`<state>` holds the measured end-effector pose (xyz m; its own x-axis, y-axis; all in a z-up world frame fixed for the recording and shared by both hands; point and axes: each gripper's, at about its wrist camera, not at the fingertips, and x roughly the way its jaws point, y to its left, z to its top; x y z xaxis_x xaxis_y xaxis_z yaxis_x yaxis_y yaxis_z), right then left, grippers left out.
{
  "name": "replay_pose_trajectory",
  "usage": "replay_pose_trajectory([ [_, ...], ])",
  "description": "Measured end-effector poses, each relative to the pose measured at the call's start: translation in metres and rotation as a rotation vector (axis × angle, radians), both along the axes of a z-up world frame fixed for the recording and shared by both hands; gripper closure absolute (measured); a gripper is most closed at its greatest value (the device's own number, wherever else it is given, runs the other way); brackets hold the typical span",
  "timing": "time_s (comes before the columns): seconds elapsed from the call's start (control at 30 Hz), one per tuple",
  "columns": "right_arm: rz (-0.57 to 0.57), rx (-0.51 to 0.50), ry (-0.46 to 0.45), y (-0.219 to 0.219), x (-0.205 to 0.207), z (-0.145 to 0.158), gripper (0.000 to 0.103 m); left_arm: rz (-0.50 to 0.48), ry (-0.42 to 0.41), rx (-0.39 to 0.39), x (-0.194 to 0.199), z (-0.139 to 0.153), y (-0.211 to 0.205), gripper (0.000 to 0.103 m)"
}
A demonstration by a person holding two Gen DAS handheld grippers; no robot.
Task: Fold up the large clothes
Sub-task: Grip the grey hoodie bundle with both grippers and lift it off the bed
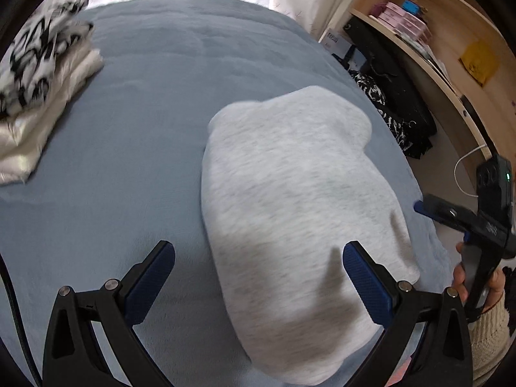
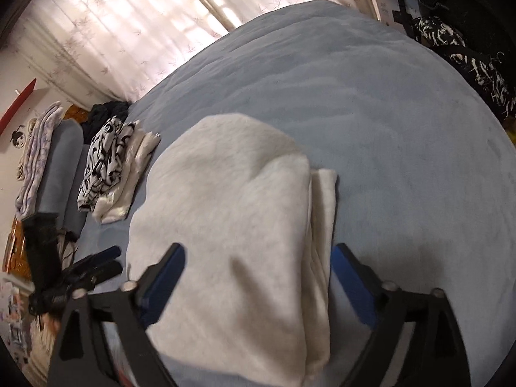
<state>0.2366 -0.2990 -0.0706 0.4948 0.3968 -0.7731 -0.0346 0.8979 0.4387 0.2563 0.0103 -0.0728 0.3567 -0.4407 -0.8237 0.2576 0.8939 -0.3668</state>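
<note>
A light grey garment (image 1: 290,200) lies folded into a thick bundle on the blue bed (image 1: 129,167). In the right wrist view it (image 2: 232,225) shows stacked folded layers along its right edge. My left gripper (image 1: 258,258) is open and empty; its right finger sits over the bundle's near end, its left finger over bare bed. My right gripper (image 2: 258,258) is open and empty, its fingers either side of the bundle's near end. The right gripper also shows at the right edge of the left wrist view (image 1: 419,208). The left gripper shows at the lower left of the right wrist view (image 2: 109,259).
A stack of folded clothes, black-and-white patterned on top of cream (image 1: 42,90), sits at the bed's far left; it also shows in the right wrist view (image 2: 113,167). A wooden shelf (image 1: 435,48) and dark clothes (image 1: 396,109) stand right of the bed. Curtains (image 2: 113,25) hang behind.
</note>
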Motion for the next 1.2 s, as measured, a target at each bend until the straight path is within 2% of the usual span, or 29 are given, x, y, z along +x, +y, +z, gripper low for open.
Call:
replay_pose_trajectory([
  [0.07, 0.016, 0.011, 0.009, -0.003, -0.003, -0.005, 0.000, -0.003, 0.046, -0.043, 0.006, -0.010, 0.005, 0.000],
  [0.2, 0.015, 0.078, 0.077, -0.009, -0.001, -0.029, 0.000, -0.027, 0.167, -0.207, 0.017, -0.034, 0.011, 0.000],
  [0.37, 0.037, 0.185, 0.172, -0.015, 0.011, -0.067, 0.000, -0.037, 0.212, -0.312, 0.026, -0.054, 0.013, 0.000],
  [0.47, 0.048, 0.228, 0.222, -0.016, 0.017, -0.087, 0.000, -0.042, 0.224, -0.342, 0.028, -0.064, 0.011, 0.000],
  [0.53, 0.065, 0.295, 0.257, -0.016, 0.022, -0.101, 0.000, -0.051, 0.229, -0.355, 0.028, -0.068, 0.010, 0.000],
  [0.73, 0.097, 0.436, 0.274, -0.015, 0.033, -0.130, 0.000, -0.102, 0.221, -0.363, 0.027, -0.070, 0.009, 0.000],
  [0.9, 0.137, 0.427, 0.248, -0.015, 0.033, -0.133, 0.000, -0.156, 0.267, -0.372, 0.026, -0.079, 0.008, 0.000],
  [1.13, 0.149, 0.393, 0.214, -0.012, 0.032, -0.128, 0.000, -0.141, 0.357, -0.443, 0.036, -0.104, 0.000, 0.000],
  [1.17, 0.145, 0.383, 0.200, -0.010, 0.032, -0.126, 0.002, -0.135, 0.367, -0.447, 0.038, -0.106, -0.002, 0.000],
  [1.2, 0.144, 0.377, 0.193, -0.006, 0.031, -0.126, 0.009, -0.130, 0.370, -0.446, 0.039, -0.107, -0.004, 0.000],
])
